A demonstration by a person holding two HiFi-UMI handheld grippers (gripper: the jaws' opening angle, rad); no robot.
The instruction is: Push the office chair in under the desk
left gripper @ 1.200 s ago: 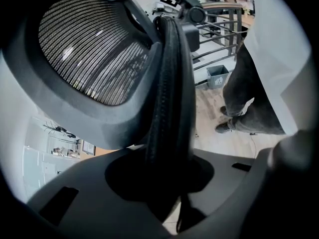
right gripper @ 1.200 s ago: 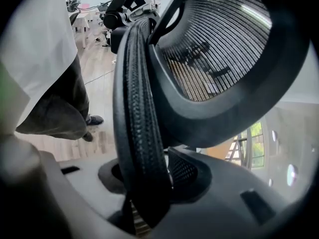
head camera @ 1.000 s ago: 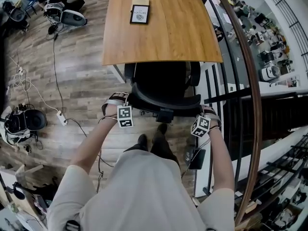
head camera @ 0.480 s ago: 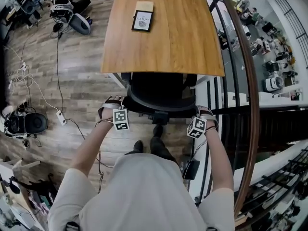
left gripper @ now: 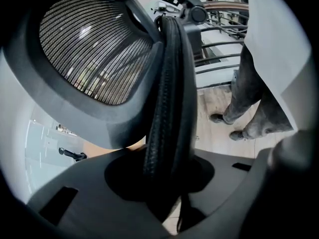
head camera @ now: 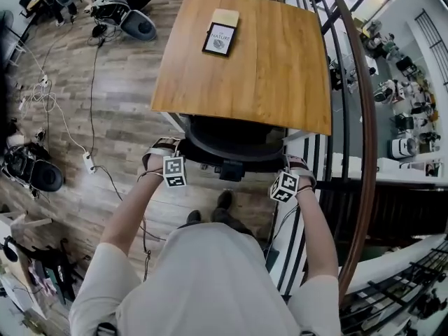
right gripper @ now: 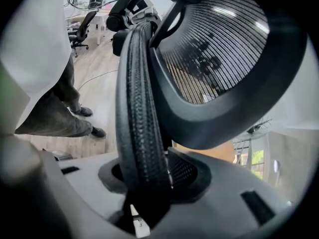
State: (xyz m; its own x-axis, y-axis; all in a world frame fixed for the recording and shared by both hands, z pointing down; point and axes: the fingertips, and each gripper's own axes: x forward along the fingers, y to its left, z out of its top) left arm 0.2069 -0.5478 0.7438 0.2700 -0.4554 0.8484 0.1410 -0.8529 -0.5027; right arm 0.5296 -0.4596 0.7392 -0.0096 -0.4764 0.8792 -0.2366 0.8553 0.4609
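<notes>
Both left tongs [head camera: 162, 151] and right tongs [head camera: 297, 168] pinch the chair [head camera: 234, 142] back rim, seat mostly under the table [head camera: 245, 54]; push evenly on both sides so it rolls straight, no swivel

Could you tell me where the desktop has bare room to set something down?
The desk is bare over its right half beside the railing, and along the near edge above the office chair. Only the far left area is crowded, by a framed card.
</notes>
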